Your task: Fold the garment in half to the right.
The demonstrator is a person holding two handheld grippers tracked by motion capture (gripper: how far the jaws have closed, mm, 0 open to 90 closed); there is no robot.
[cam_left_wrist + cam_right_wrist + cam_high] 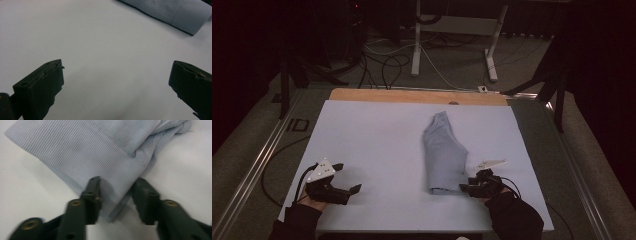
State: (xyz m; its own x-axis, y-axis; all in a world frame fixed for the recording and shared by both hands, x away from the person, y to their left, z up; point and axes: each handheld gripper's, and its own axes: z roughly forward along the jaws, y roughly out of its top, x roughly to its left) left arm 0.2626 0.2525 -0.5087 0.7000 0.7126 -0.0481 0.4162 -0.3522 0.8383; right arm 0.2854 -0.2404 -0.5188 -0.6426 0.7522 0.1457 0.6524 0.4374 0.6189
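1. A folded light blue garment point(443, 152) is lying on the white sheet point(372, 135) that is covering the table, a little right of the sheet's middle, with its long side running from the far part of the sheet toward the person.
2. The right gripper point(469, 186) is sitting at the near right corner of the garment. In the right gripper view its jaws are standing partly apart, one on each side of the garment's ribbed corner point(112, 195); the cloth is lying between them, and they are not yet pinching it.
3. The left gripper point(346, 177) is hovering over bare sheet well to the left of the garment, near the sheet's near edge. In the left gripper view its jaws are spread wide and holding nothing, with the garment's edge point(175, 15) showing far off.
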